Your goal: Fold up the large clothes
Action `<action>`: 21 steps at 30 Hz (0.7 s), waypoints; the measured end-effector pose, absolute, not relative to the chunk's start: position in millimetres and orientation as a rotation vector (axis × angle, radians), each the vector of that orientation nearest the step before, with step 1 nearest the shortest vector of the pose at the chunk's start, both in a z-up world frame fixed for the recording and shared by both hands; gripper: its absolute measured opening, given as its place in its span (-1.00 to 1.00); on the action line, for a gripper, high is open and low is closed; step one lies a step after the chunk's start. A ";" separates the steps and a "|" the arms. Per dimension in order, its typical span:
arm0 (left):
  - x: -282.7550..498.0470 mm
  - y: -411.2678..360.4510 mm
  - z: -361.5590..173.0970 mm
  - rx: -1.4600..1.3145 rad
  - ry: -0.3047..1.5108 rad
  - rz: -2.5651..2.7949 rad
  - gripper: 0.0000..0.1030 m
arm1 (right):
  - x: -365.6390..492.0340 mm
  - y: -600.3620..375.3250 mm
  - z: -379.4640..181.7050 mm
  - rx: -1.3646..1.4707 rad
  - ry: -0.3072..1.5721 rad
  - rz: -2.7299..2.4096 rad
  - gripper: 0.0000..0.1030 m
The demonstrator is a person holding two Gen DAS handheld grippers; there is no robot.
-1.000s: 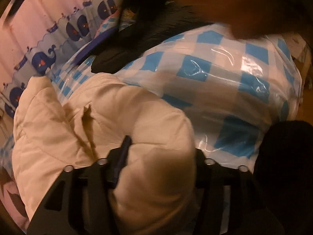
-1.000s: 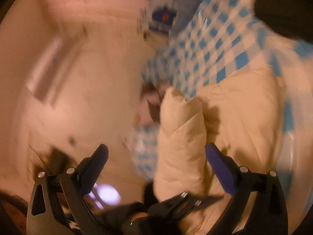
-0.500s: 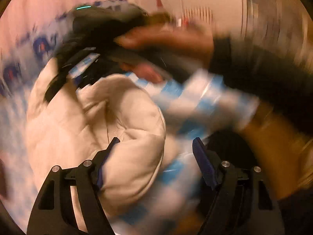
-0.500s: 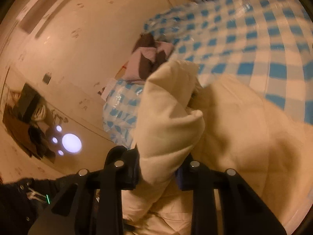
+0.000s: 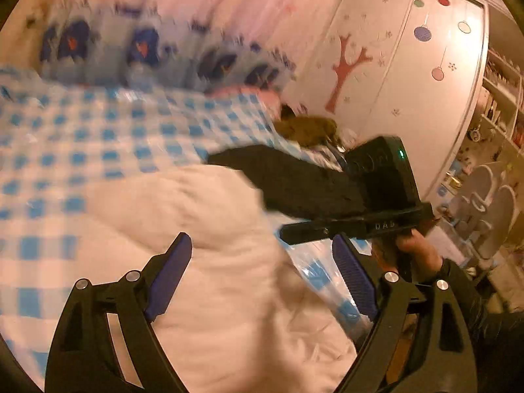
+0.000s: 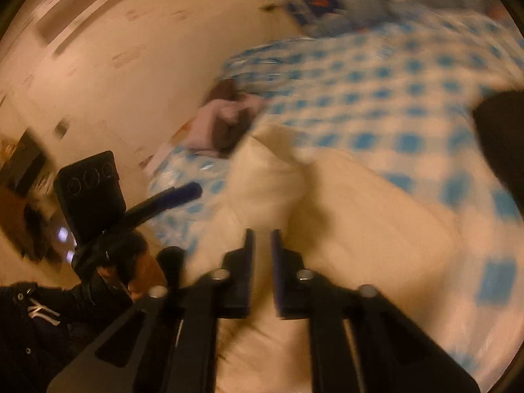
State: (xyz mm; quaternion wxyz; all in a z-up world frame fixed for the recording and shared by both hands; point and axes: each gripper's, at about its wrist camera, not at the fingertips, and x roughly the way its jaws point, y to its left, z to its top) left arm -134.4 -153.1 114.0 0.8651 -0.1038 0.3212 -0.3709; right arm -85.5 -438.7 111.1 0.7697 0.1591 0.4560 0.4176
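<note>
The left tongs (image 5: 262, 275) were seen opening, empty, above the cream jacket (image 5: 209, 262). The right tongs (image 6: 262, 239) were drawn together; whether jacket cloth was pinched was blurred beyond telling.

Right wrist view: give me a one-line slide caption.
Right gripper shut on a fold of the cream padded jacket lying on the blue-checked sheet.

A bed (image 5: 108, 137) carried everything, and it was covered with a shiny blue-and-white checked sheet (image 6: 393, 98). A cream padded garment (image 5: 213, 278) lay directly on this sheet, on the near part of the bed. Beyond the garment, at the far edge of the sheet, lay a brown soft thing (image 5: 308, 129). A pink and brown bundle (image 6: 226, 124) lay just beside the garment's raised fold.
</note>
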 end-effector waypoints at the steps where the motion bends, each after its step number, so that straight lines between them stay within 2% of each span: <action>1: -126.9 -165.8 98.0 -0.208 0.711 -0.779 0.63 | -85.9 -453.4 96.5 0.378 1.013 0.868 -0.82; 4: -113.4 -179.7 63.9 -0.228 0.762 -0.807 0.63 | -100.8 -495.0 62.6 0.526 1.045 0.813 -0.81; 5: -115.9 -180.0 60.9 -0.239 0.751 -0.819 0.63 | -103.0 -503.2 57.6 0.560 1.048 0.795 -0.69; 6: -116.9 -179.9 62.6 -0.236 0.740 -0.828 0.63 | -102.5 -509.3 53.0 0.598 1.054 0.783 -0.19; 7: -115.7 -177.7 63.3 -0.242 0.736 -0.843 0.64 | -98.1 -516.0 44.7 0.660 1.072 0.768 0.14; 8: -114.2 -173.2 64.6 -0.267 0.740 -0.860 0.64 | -92.3 -520.0 38.3 0.693 1.081 0.722 0.34; 13: -121.5 -129.3 81.6 -0.362 0.658 -0.856 0.66 | -53.9 -483.9 28.9 0.691 1.113 0.743 0.34; 18: -104.6 -117.4 47.9 -0.483 0.689 -0.824 0.67 | -13.1 -441.9 72.0 0.664 0.941 0.932 0.34; 21: -102.6 -144.0 38.5 -0.395 0.681 -0.812 0.73 | 15.0 -443.1 46.8 0.489 1.107 0.695 0.34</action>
